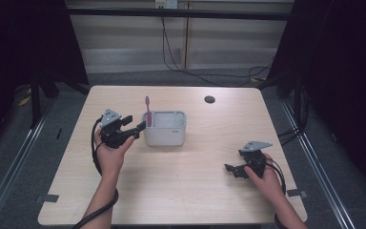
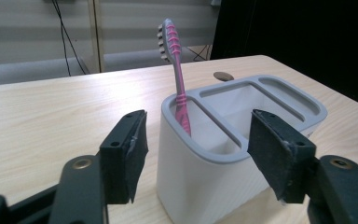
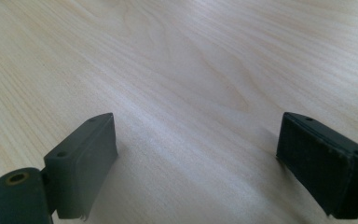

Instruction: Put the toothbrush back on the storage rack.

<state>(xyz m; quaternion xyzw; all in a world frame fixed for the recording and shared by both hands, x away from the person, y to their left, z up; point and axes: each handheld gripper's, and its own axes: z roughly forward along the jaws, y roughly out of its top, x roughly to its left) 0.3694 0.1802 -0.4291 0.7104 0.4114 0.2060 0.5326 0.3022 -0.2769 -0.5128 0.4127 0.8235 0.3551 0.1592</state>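
A pink toothbrush stands head-up in the left end compartment of a white holder with a grey rim, leaning on the rim. My left gripper sits just left of the holder, open, its pads apart from the brush and the holder's near corner between them. My right gripper rests low over bare wood at the table's right front, open with nothing between its jaws.
The light wooden table has a dark round hole behind the holder. Cables trail from both grippers toward the front edge. Dark curtains and metal rails flank the table.
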